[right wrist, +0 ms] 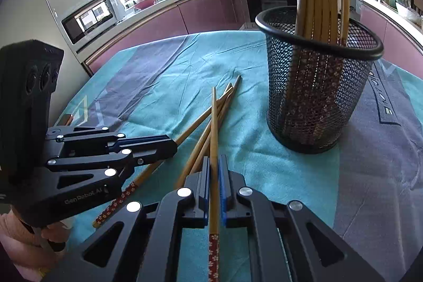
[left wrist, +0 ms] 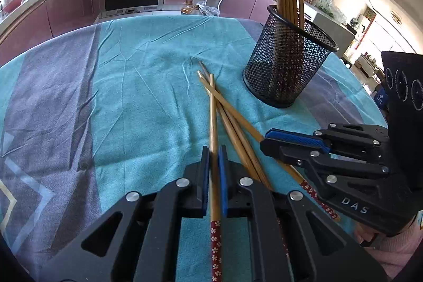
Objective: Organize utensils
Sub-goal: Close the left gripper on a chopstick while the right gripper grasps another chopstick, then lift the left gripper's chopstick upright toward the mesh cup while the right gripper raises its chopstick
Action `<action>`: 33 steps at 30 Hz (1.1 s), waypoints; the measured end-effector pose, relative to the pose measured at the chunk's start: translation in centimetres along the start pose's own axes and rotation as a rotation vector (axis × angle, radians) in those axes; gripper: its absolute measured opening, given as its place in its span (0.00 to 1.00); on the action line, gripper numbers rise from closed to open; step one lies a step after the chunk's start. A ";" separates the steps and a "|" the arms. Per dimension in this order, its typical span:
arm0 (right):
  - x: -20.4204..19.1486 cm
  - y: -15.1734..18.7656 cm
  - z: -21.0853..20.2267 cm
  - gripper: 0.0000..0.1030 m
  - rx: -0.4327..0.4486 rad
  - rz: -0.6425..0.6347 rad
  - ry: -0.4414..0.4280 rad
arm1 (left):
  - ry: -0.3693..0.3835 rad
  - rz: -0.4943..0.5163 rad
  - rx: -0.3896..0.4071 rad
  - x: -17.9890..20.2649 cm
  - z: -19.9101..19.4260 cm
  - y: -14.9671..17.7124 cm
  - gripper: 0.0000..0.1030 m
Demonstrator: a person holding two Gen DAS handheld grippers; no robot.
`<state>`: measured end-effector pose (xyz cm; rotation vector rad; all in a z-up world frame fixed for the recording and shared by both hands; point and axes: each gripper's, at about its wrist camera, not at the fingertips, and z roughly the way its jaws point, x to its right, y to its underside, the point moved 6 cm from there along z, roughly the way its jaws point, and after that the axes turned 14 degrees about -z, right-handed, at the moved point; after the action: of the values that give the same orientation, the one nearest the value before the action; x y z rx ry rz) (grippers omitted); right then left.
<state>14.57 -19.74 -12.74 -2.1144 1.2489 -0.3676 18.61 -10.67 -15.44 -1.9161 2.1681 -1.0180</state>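
- Two grippers work one loose pile: each has its jaws narrowed onto a separate chopstick, apparently so the sticks can be lifted singly, not as a tangle.
- Left gripper (left wrist: 213, 149) pinches a chopstick (left wrist: 213, 107) that runs straight ahead between its fingers.
- Right gripper (right wrist: 214, 159) clamps another chopstick (right wrist: 214, 123) likewise, its patterned end trailing behind the pads.
- Remaining chopsticks (left wrist: 238, 134) lie crossed on the teal tablecloth (left wrist: 148, 102), between the two grippers.
- Mesh holder (right wrist: 317, 86) stands ahead and right of both, already holding upright chopsticks; likely the destination.
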 end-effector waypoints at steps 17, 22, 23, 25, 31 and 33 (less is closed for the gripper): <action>0.4 0.5 0.1 0.06 0.009 -0.001 -0.007 | 0.005 -0.020 -0.019 0.4 1.6 -1.3 0.07; 0.3 0.2 -0.8 0.06 0.038 -0.008 -0.012 | 0.019 -0.024 0.002 0.5 0.7 -1.4 0.07; 0.3 0.1 -1.1 0.05 0.047 -0.008 -0.012 | 0.023 -0.023 0.008 0.6 0.4 -1.4 0.07; 0.2 -0.1 -1.5 0.06 0.061 -0.011 -0.012 | 0.030 -0.020 0.019 0.8 -0.1 -1.5 0.07; 0.0 -0.5 -2.7 0.06 0.092 -0.023 -0.008 | 0.041 -0.005 0.052 1.5 -1.7 -1.7 0.07; -0.1 -0.7 -3.0 0.06 0.101 -0.024 -0.008 | 0.044 -0.001 0.062 1.8 -2.1 -1.7 0.07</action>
<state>13.42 -20.61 -10.06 -2.0451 1.1772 -0.4234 18.69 -11.41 -12.27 -1.8860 2.1319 -1.1238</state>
